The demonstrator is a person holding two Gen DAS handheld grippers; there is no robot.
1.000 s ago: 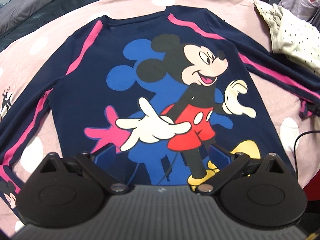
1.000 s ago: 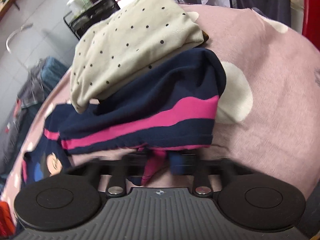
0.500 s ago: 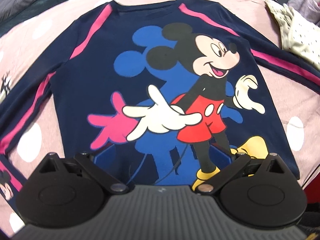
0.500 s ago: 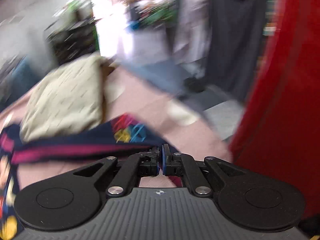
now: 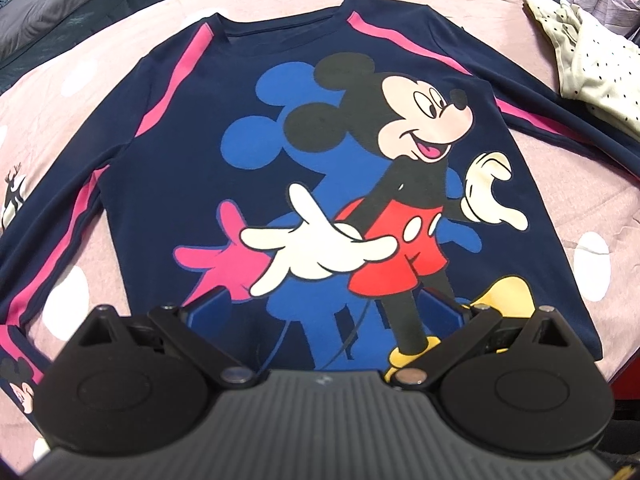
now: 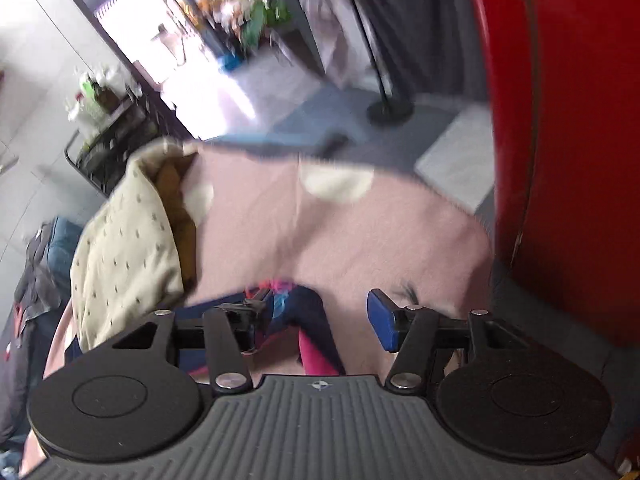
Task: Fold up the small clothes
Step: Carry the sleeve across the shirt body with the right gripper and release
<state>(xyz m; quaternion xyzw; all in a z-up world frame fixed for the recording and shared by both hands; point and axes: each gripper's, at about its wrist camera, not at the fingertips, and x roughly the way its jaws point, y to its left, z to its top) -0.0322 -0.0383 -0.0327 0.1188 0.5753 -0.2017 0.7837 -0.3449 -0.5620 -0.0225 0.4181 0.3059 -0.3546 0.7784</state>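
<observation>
While the left wrist view looks down, the navy shirt (image 5: 224, 168) lies flat, front up, on the pink dotted cover (image 5: 592, 240): cartoon mouse print facing the camera, pink stripes along both sleeves, neckline at the far side. Both sleeves are spread outward. Left hand-held gripper (image 5: 320, 312) hovers over the hem area, jaws wide apart, nothing between the blue pads, released. A cream polka-dot garment (image 5: 596, 80) sits at the far right, with the right sleeve running just beneath its edge.

Right wrist view, motion-blurred: right hand-held gripper (image 6: 320, 316) has its jaws opening. The navy sleeve end (image 6: 308, 320) with its pink stripe lies between the fingers on the cover; the right pad stands clear of it, while contact at the left pad can't be told. The cream garment (image 6: 128, 252) is just left of the sleeve. A red panel (image 6: 568, 120) fills the right edge.
</observation>
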